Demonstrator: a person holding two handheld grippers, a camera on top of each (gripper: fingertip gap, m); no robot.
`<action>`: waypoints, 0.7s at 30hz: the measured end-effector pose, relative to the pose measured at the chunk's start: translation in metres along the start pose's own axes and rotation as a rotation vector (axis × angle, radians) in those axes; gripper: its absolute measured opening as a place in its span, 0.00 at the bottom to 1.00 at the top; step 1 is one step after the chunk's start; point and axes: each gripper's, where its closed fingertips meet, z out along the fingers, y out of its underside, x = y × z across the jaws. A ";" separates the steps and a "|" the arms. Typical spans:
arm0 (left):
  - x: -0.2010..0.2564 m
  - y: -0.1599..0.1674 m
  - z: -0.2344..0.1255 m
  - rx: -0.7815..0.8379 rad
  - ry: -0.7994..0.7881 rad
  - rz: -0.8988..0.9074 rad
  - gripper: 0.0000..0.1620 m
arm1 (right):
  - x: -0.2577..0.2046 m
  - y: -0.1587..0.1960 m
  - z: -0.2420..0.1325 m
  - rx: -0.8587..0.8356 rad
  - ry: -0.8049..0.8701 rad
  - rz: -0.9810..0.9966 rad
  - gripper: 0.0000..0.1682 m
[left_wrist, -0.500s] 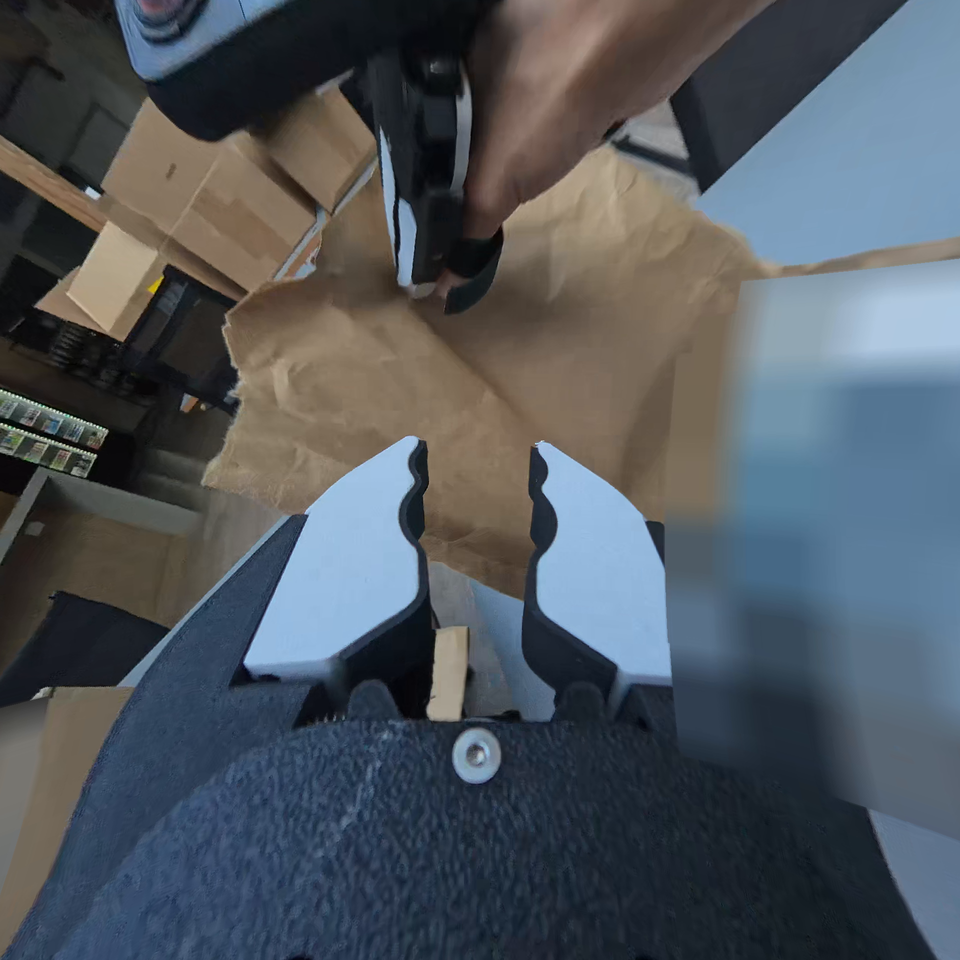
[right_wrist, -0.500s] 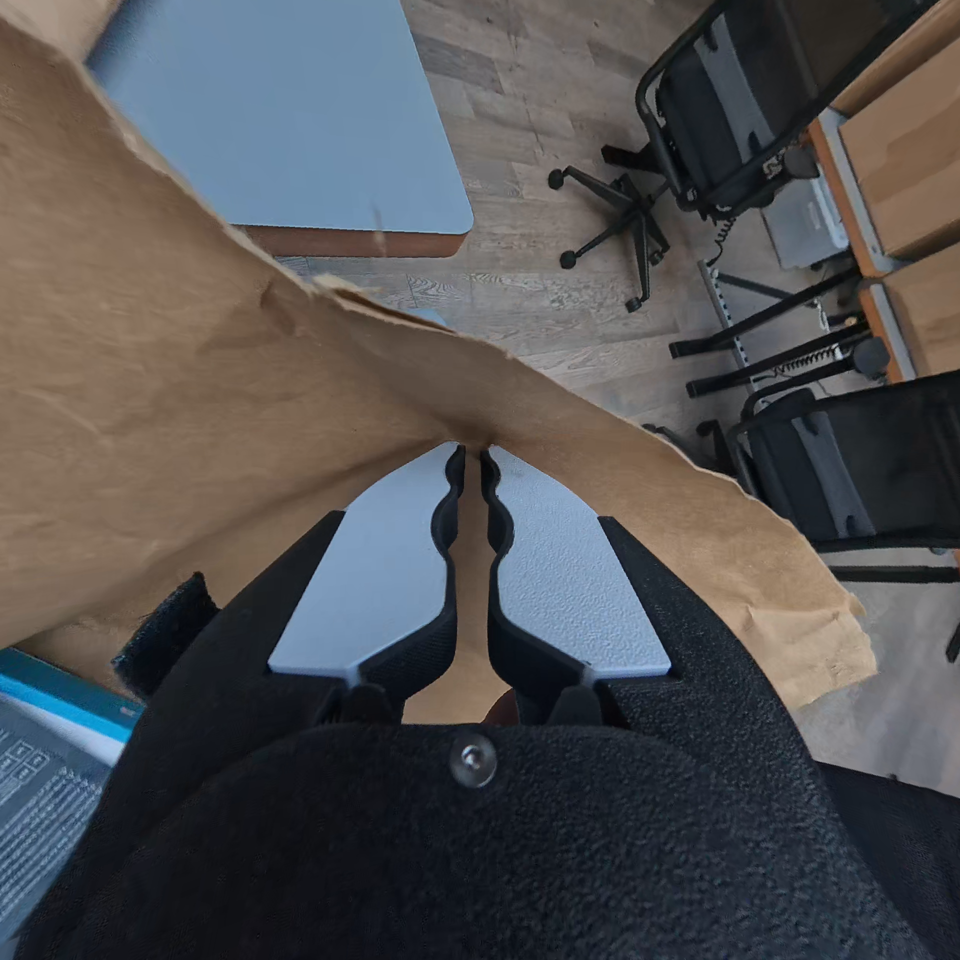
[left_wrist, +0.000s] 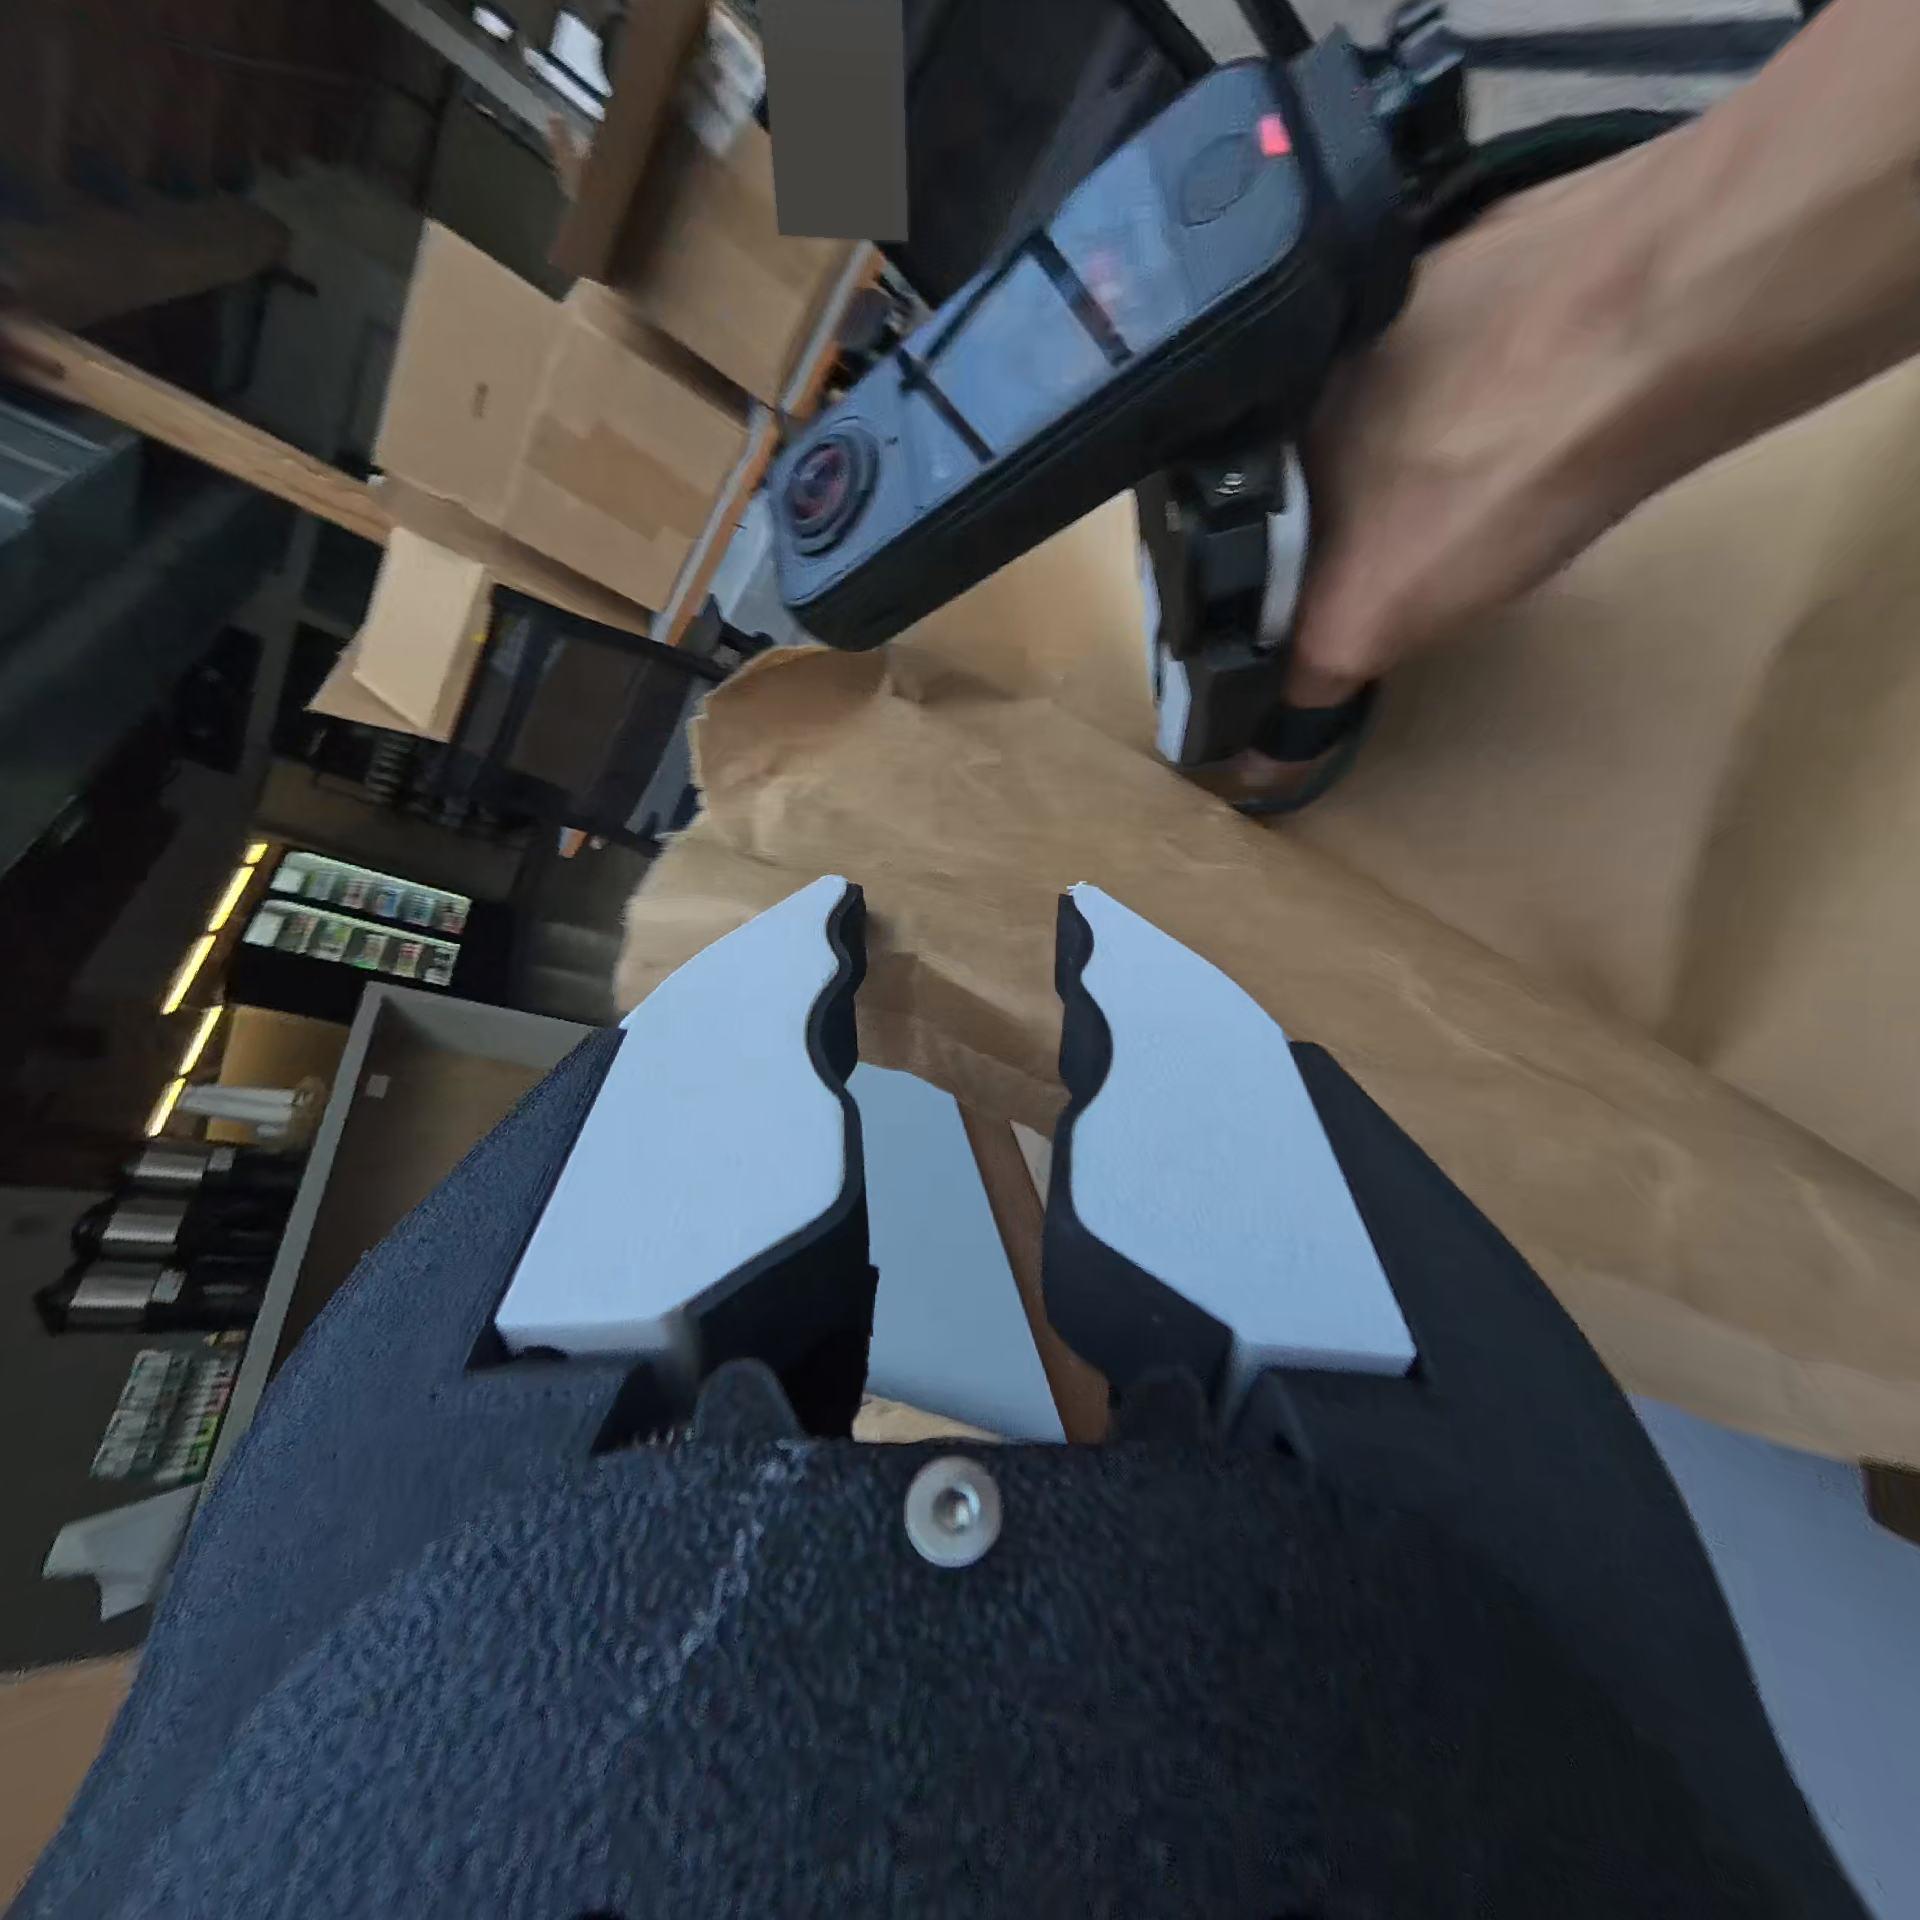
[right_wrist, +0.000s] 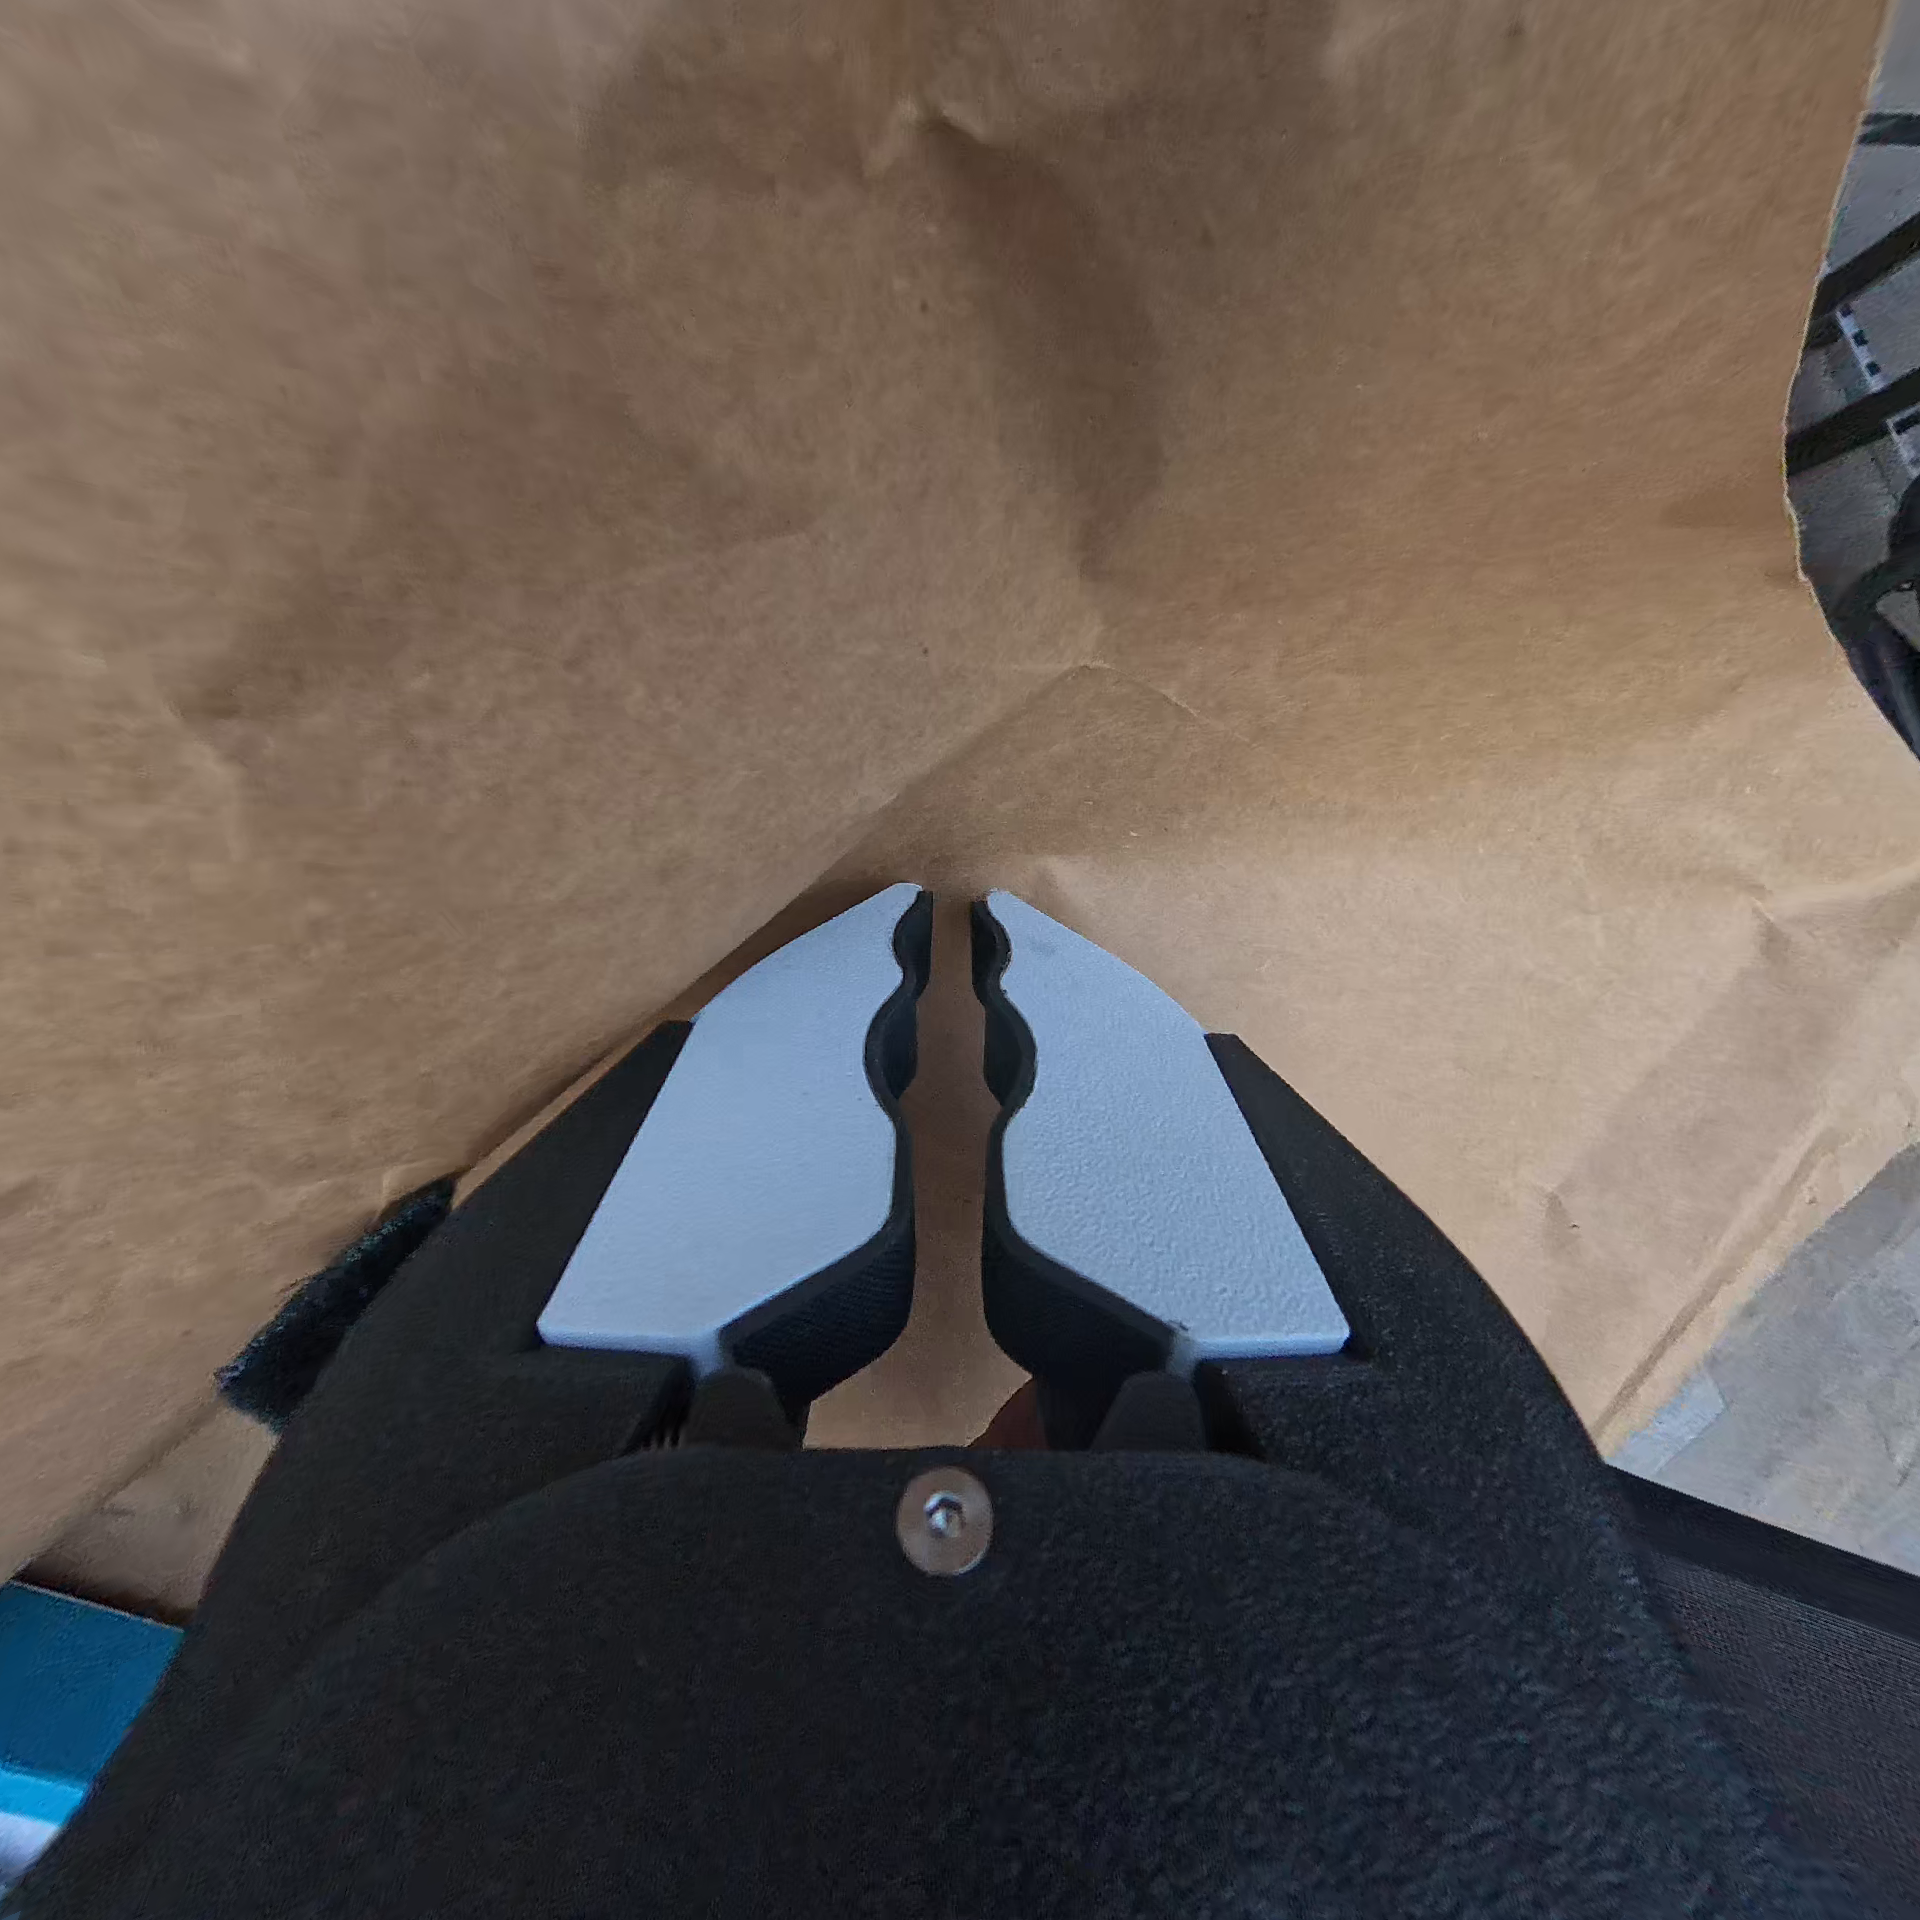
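Observation:
A large crumpled sheet of brown paper (left_wrist: 1299, 935) spreads over a pale grey table. My left gripper (left_wrist: 961, 914) is open; the paper's near edge lies just beyond and under its tips, and nothing is clamped. In the left wrist view a hand (left_wrist: 1558, 395) holds my right gripper (left_wrist: 1226, 686) at the upper right, with its fingers down on the paper. In the right wrist view the paper (right_wrist: 727, 468) fills nearly the whole frame. My right gripper (right_wrist: 951, 904) is shut on a fold of it, and the sheet tents up from the tips.
Cardboard boxes (left_wrist: 540, 436) and lit shelves (left_wrist: 353, 925) stand at the left beyond the table (left_wrist: 925, 1247). A black office chair (right_wrist: 1870, 436) and the floor (right_wrist: 1787, 1330) show at the right edge. A blue box (right_wrist: 62, 1683) lies at the bottom left. There is about 20 centimeters between the tips of the two grippers.
My right gripper has moved with the paper, which now covers almost all of its view. In the left view it has shifted from top centre to upper right. My left gripper stays open.

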 end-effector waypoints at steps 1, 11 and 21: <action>0.015 0.001 0.001 -0.046 0.090 0.029 0.21 | -0.001 0.002 0.004 0.000 -0.001 0.006 0.03; 0.074 0.076 0.016 -0.423 0.451 -0.192 0.21 | -0.020 -0.004 0.006 0.063 -0.138 0.190 0.12; 0.085 0.124 0.055 -0.432 0.476 -0.416 0.23 | -0.073 0.055 -0.163 0.302 -0.278 0.106 0.22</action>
